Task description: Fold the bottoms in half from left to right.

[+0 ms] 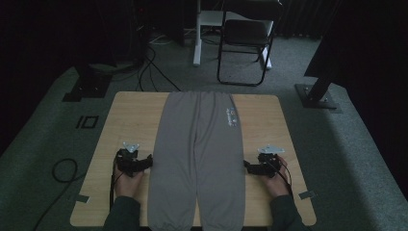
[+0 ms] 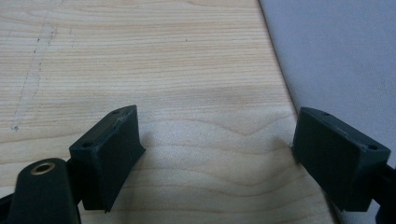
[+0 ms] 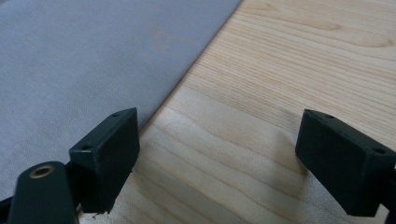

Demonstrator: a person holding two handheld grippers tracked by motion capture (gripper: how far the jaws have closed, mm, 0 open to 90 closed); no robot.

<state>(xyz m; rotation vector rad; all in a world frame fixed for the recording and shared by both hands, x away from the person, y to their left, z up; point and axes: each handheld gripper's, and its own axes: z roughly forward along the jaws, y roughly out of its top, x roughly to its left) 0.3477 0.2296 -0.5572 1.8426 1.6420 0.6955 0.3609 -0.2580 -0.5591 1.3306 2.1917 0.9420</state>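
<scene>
Two tools sit low on the wooden surface [image 1: 130,120], one on each side of the grey sweatpants [image 1: 197,159] that we have laid flat down its middle. We hold the left tool [image 1: 146,162] with its jaws spread wide and empty, and the trouser edge lies at its 3 o'clock, the right jaw just reaching the cloth in the left gripper view. Our right tool [image 1: 246,166] is likewise agape and empty, with the fabric at its 9 o'clock. The sweatpants run lengthwise from 12 to 6 o'clock, waistband far, cuffs near us. Both hands lie about equally near, at thigh level, so we judge either could pinch an outer seam first.
</scene>
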